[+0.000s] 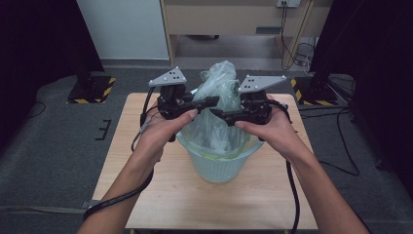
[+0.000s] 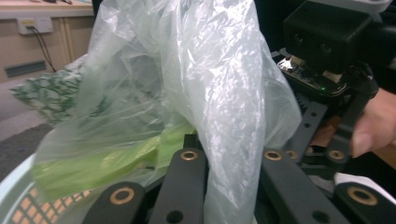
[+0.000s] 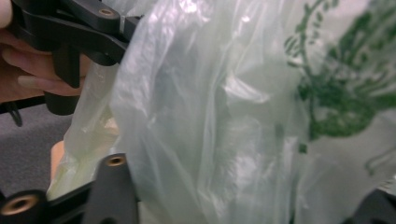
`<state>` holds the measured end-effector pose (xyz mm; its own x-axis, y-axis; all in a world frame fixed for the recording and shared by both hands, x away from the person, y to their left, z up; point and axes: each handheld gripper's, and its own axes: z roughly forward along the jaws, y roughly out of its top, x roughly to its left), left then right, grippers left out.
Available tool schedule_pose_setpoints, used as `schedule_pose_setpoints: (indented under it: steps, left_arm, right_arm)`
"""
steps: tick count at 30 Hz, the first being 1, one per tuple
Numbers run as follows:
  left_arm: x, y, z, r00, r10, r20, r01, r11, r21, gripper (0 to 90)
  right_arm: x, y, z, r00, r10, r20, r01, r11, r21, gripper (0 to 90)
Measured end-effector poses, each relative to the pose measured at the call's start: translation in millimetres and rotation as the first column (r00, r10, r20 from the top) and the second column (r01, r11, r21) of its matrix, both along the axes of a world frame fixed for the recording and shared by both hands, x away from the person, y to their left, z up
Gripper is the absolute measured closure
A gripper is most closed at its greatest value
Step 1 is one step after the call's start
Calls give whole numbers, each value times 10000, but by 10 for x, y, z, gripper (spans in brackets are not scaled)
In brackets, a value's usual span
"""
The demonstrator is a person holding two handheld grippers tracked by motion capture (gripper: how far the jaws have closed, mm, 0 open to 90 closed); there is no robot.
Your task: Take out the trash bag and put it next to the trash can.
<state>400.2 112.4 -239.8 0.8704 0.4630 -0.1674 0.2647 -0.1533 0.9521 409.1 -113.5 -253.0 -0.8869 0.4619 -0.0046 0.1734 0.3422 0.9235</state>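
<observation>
Rising crinkled and translucent from the basket (image 1: 221, 165), the plastic bag (image 1: 219, 97) is pinched by the left gripper (image 1: 207, 102); right gripper (image 1: 221, 114) jaws half-open around it

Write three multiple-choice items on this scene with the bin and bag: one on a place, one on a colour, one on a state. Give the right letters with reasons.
1. Where does the basket stand?
A. on the wooden table
B. on the grey floor
C. on a shelf

2. What colour is the print on the plastic bag?
A. red
B. green
C. blue

3. How does the left tongs stand to the bag?
A. far from it, wide open
B. closed on a fold of it
C. lying on the table

Answers:
1. A: the high view shows the pale basket on the tabletop, in front of the person.
2. B: the right gripper view shows a green pattern on the clear film.
3. B: the left gripper view shows a strip of the film pinched between its black jaws, close together.
</observation>
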Motion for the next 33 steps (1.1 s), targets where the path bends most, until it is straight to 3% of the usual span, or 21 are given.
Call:
schedule_pose_setpoints:
  steps: [4,8,12,14,16,21,28,33]
  left_arm:
    - [3,2,-21,9998,-197,-48,196,9997,-129,781]
    - [-21,2,-39,9994,-292,179,297,9993,-241,671]
    - [-67,-15,-57,9948,78,1011,-133,9984,543,532]
    - [-76,-27,-78,9912,393,1265,-510,9946,907,405]
    - [-74,-36,-114,9866,593,1521,-778,9899,1188,336]
    - [-28,-108,-192,9865,610,1518,-826,9867,1403,196]
    - [8,-261,-249,9824,698,1732,-1013,9784,1804,212]
    - [46,-316,-292,9800,839,1805,-1163,9773,1770,331]
  right_arm:
    - [8,6,-6,10000,-18,51,19,10000,-79,732]
    - [37,-13,-9,9999,-39,-97,40,10000,63,842]
    - [53,-37,2,9999,-144,-91,147,9996,237,868]
    - [57,-50,9,9997,-213,-87,216,9994,264,870]
    - [57,-69,24,9996,-274,-75,276,9990,351,873]
    - [56,-77,88,9993,-368,-52,370,9981,494,875]
    - [26,-3,179,9996,-291,28,288,9977,608,876]
    - [8,42,192,9997,-245,7,244,9980,578,876]
